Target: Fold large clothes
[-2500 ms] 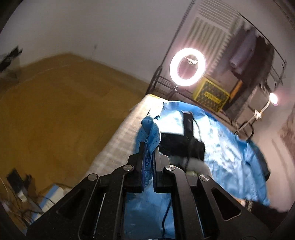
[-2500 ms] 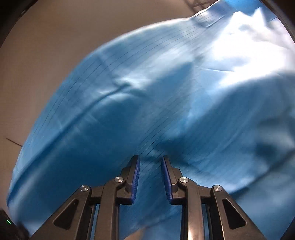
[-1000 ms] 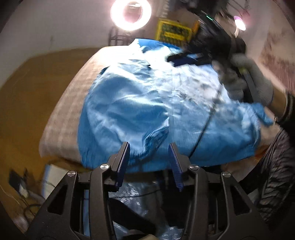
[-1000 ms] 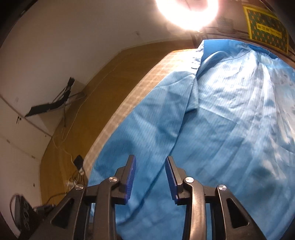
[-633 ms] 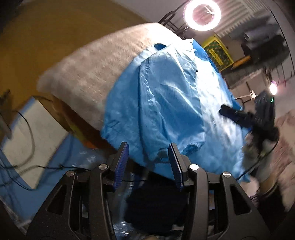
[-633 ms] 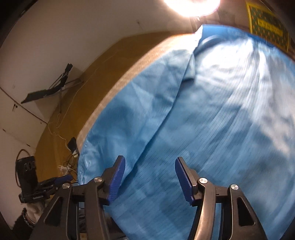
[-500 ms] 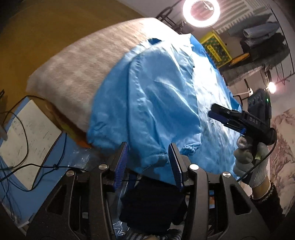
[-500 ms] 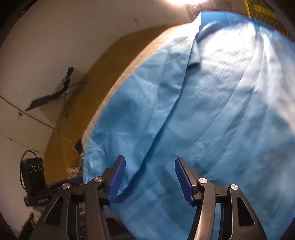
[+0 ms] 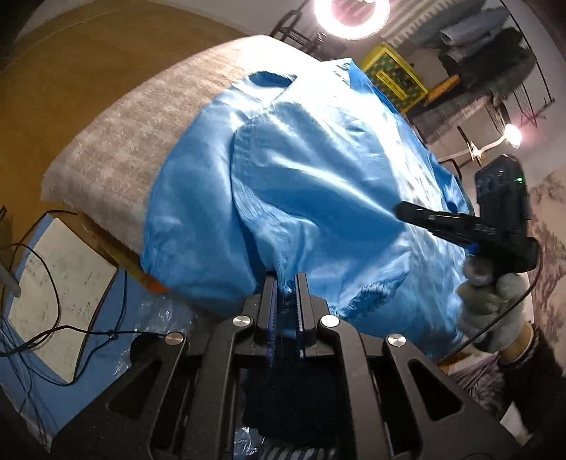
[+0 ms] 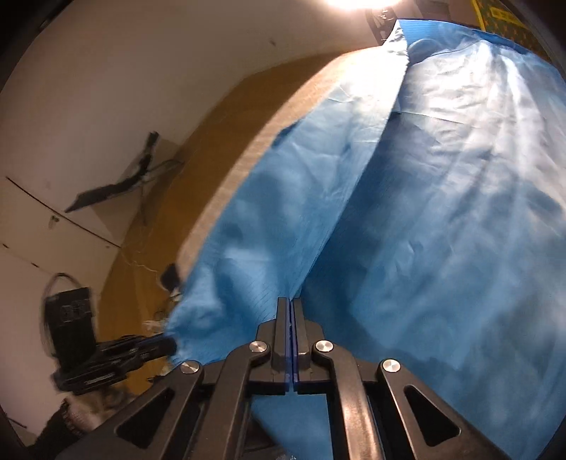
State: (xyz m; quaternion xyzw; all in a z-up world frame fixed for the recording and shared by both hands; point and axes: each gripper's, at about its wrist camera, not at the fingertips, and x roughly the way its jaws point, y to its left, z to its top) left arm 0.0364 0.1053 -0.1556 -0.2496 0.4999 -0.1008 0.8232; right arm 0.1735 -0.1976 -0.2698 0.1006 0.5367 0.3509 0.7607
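1. Where the blue garment (image 9: 311,198) hangs over the near edge of the table, the left gripper (image 9: 286,283) is closing its jaws on a bunched fold of the hem; blue cloth sits between the pads, which stand only a narrow gap apart
2. Right gripper (image 10: 290,308): jaws pressed fully together, pinching a crease of the same blue garment (image 10: 442,198) at its near edge, the cloth rising in a ridge from the fingertips
3. Garment: light blue, thin, faintly lined fabric, collar end towards the ring light (image 9: 352,14); spread over most of the table top, its near and left edges drooping over the side
4. Table covering (image 9: 134,141): beige, textured, bare along the left of the garment
5. Gloved hand (image 9: 491,300), seen from the left wrist view, grasping the right gripper's handle
6. Surroundings: yellow crate (image 9: 394,76) beyond the table; brown floor (image 9: 53,88); white sheet of paper (image 9: 53,293) and black cables (image 9: 39,265) below left
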